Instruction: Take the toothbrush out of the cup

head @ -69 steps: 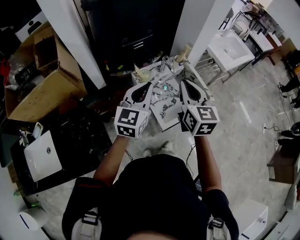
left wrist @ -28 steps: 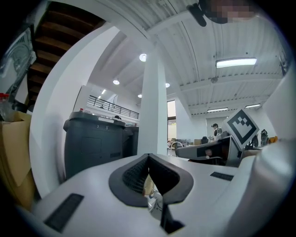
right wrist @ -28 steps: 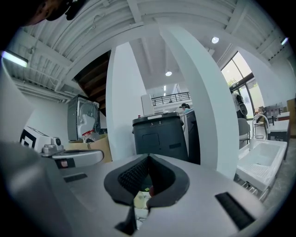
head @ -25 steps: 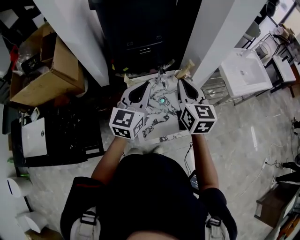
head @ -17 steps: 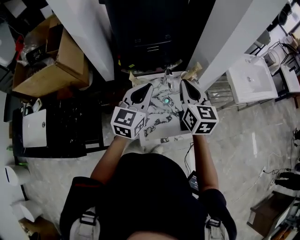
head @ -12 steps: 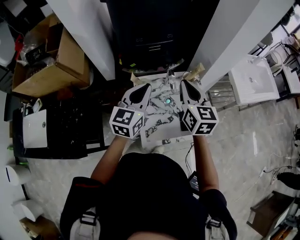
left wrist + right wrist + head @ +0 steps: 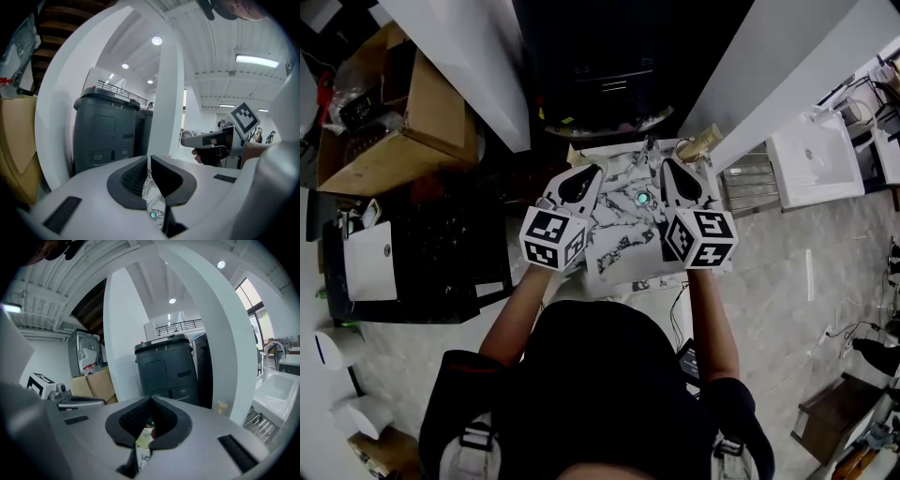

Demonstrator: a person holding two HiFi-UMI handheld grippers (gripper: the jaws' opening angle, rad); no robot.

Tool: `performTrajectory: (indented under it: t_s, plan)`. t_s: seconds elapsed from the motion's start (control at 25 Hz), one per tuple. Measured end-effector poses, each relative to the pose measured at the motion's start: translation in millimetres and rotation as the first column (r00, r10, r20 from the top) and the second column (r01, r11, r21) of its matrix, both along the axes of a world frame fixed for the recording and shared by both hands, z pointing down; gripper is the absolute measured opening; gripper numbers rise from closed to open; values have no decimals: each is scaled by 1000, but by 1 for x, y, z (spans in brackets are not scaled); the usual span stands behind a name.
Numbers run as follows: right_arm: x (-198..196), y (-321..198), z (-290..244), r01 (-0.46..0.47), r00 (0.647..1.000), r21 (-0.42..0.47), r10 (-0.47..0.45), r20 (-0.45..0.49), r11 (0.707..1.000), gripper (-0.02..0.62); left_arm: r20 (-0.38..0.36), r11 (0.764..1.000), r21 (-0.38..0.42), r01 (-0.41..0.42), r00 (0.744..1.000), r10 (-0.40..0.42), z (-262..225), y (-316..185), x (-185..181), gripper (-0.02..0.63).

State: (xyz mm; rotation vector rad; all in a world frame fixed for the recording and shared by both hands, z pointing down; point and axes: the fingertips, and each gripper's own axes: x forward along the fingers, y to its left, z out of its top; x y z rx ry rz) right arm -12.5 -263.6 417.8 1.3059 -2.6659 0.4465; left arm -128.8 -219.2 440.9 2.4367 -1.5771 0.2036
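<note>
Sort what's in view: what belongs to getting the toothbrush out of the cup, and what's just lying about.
Job: left gripper and right gripper, jaws shut, empty; cup; marble top. The toothbrush can't be made out.
Lying about: box; sink; bin.

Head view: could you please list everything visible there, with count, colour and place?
marble-patterned tabletop: one, white with dark veins, centre
small round teal thing: one, on the tabletop
small beige cup: one, tabletop's far right corner
open cardboard box: one, brown, upper left
rectangular sink: one, white, right
tall cabinet-like machine: one, dark grey, top centre
left gripper: white, fingers shut, empty
right gripper: white, fingers shut, empty
</note>
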Motion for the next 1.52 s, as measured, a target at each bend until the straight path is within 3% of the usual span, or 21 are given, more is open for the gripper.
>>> performTrajectory:
  t_s: [0.12,0.28,0.72,0.88,1.04,1.52]
  plan:
    - [-4,-6,6,-10,1000,-18,9,-5,1000,34,-16,1000,-16,2,1000,-2,9,-5,-9,17]
    - [-8,-13,12,-20,1000,-34,20,-11,999,34,-24,998,-56,20,999,-22,25,-11,-20,123]
    - [-27,-23,41,-31,999,-93,27,-47,995,34,-52,984,-115,133,989,-139,63,-27,-62,282]
    - [-35,-26,47,-30,998,-109,23,-64,994,34,-109,970,-183,161,977,-182,89,-32,-77,293]
    - [-37,-30,52,-38,996,-121,29,-80,992,34,-114,959,-219,179,972,-207,109,-42,-87,293]
    - [-35,-38,71,-78,992,-163,61,-108,984,34,-136,944,-310,113,977,-162,155,-63,-73,293]
